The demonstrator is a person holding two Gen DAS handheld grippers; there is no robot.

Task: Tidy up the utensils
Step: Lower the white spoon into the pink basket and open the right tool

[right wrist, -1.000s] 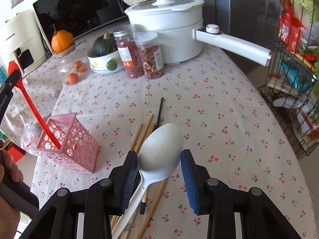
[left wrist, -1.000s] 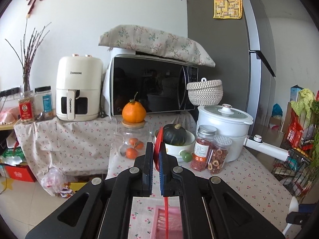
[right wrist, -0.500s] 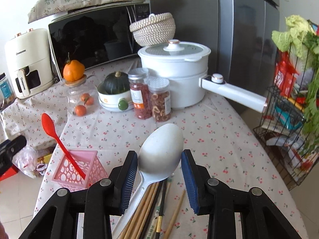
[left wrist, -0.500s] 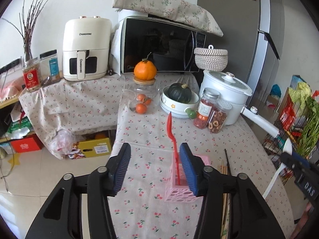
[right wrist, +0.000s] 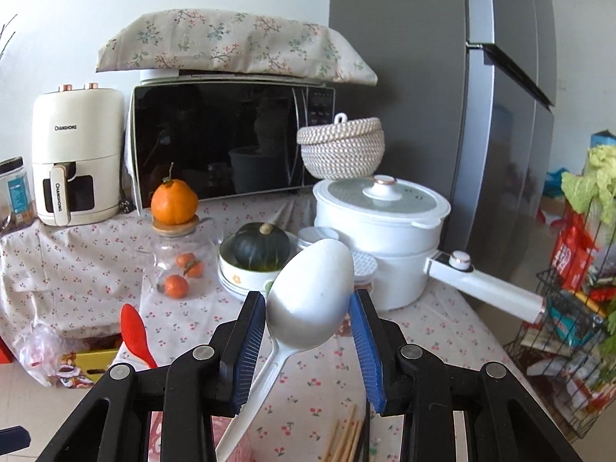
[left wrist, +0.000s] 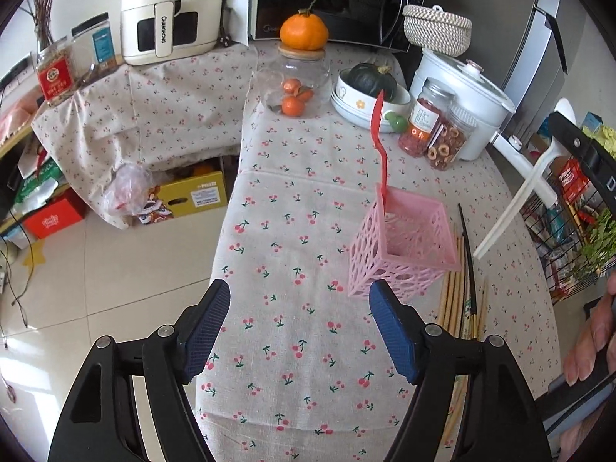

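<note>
A pink perforated basket (left wrist: 404,246) stands on the cherry-print tablecloth (left wrist: 292,254) with a red spatula (left wrist: 379,142) upright in it. My left gripper (left wrist: 298,327) is open and empty, pulled back above the cloth left of the basket. My right gripper (right wrist: 308,342) is shut on a white spoon (right wrist: 310,294), bowl up, lifted above the table; it also shows in the left wrist view (left wrist: 519,200) to the right of the basket. Several wooden and black chopsticks (left wrist: 462,281) lie on the cloth right of the basket. The spatula's red head (right wrist: 133,333) shows at lower left in the right wrist view.
At the back stand a glass jar with oranges (left wrist: 294,81), a bowl with a green squash (left wrist: 371,94), two spice jars (left wrist: 435,127), a white pot with a long handle (right wrist: 389,231), a microwave (right wrist: 231,138) and an air fryer (left wrist: 169,7). A wire rack (right wrist: 569,331) stands right.
My left gripper let go of the red spatula in the basket, opened and drew back. My right gripper lifted the white spoon up off the chopsticks.
</note>
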